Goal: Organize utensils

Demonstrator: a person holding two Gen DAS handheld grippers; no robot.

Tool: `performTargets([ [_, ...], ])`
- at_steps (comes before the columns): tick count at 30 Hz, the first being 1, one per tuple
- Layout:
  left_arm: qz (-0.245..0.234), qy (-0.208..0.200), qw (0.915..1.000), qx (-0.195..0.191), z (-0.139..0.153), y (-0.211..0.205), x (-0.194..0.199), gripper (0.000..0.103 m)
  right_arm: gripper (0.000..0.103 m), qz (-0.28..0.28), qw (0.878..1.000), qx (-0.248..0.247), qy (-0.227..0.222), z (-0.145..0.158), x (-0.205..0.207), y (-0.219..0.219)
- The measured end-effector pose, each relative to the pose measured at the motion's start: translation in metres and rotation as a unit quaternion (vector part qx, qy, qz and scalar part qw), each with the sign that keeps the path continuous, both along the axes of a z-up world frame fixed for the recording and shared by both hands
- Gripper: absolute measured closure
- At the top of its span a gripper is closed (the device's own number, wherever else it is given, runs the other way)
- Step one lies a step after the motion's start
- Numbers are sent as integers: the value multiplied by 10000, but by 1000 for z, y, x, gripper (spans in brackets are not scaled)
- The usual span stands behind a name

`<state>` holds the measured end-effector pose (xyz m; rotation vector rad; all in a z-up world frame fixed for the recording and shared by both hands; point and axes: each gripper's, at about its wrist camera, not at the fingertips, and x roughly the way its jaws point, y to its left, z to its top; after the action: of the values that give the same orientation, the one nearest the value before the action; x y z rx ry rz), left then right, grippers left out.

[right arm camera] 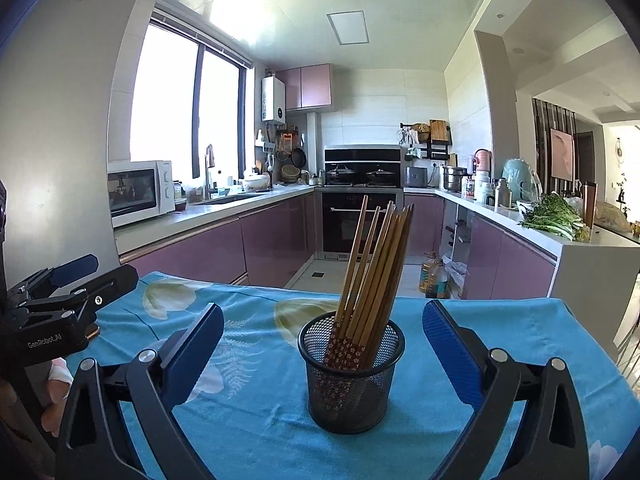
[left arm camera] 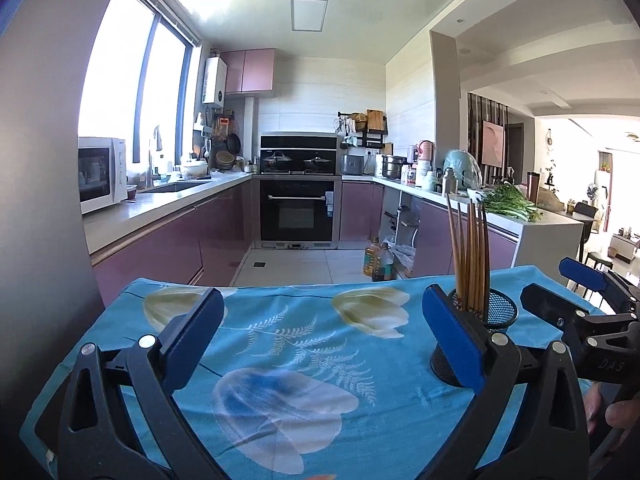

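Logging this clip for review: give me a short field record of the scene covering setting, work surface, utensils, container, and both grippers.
setting: home kitchen
work surface: table under a blue floral cloth
utensils: wooden chopsticks standing bundled, leaning right
container: black mesh cup upright on the cloth, holding all the chopsticks
left gripper: open, nothing between the jaws, the cup off to its right
right gripper: open, the cup between the jaws but not touched
loose utensils on cloth: none visible
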<state>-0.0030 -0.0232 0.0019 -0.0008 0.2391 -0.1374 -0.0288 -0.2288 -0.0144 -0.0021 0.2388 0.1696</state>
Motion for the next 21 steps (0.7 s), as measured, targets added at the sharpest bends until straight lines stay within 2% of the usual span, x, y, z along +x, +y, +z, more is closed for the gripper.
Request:
performTargets([
  [21,235,-72,9997,20,8,6,-12,5,7,-110,9999,28,-68,1,-6,3],
])
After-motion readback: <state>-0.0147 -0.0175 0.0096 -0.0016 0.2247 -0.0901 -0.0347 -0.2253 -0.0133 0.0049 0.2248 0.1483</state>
